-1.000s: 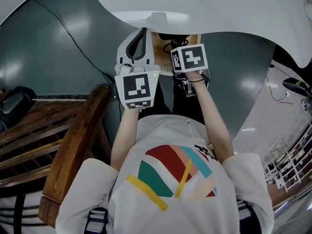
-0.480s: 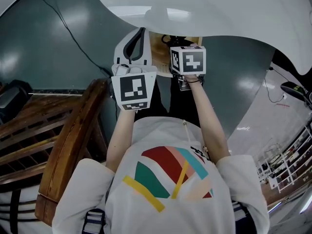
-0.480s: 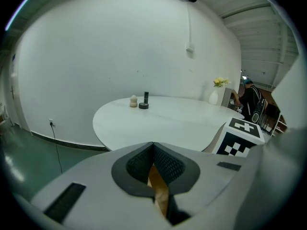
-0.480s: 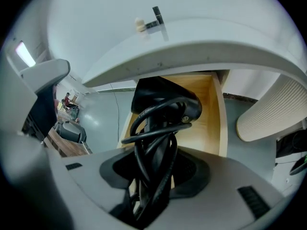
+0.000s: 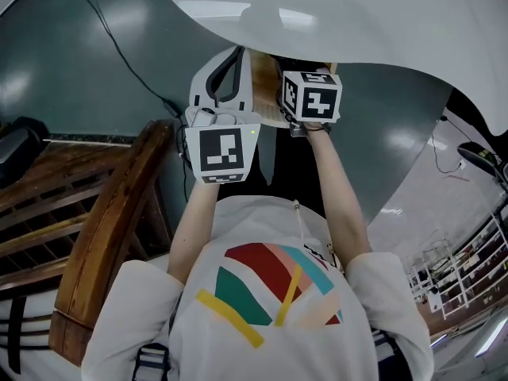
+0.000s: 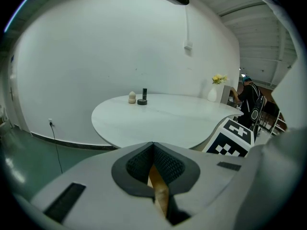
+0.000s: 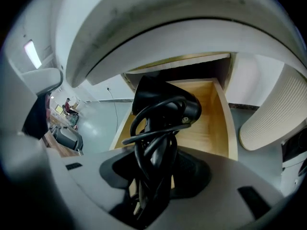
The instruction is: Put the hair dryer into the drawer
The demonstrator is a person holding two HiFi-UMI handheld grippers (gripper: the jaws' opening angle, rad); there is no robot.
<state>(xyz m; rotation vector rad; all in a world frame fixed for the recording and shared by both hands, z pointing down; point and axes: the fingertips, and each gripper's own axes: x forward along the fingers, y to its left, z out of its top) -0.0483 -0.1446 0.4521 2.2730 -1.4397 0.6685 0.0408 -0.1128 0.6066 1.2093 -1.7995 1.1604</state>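
My right gripper (image 7: 153,176) is shut on a black hair dryer (image 7: 163,114) with its cord wound round the handle. It holds the dryer nose-down over the open wooden drawer (image 7: 211,123), just under the white table's edge. In the head view the right gripper's marker cube (image 5: 311,95) sits in front of the drawer (image 5: 266,94) and hides the dryer. My left gripper (image 5: 230,66) is beside the drawer's left side. Its jaws meet at the tips with nothing between them. Through the slit below its pads (image 6: 165,164) a strip of the drawer's wood shows.
The white table top (image 5: 357,14) overhangs the drawer. A wooden bench (image 5: 103,213) stands close at the left, and a black cable (image 5: 119,50) runs over the grey floor. A white ribbed chair back (image 7: 273,114) is right of the drawer. Small items (image 6: 136,98) and a vase (image 6: 214,91) stand on the table.
My right gripper has tipped further downward and moved towards the drawer with the hair dryer in it. The left gripper has kept its place.
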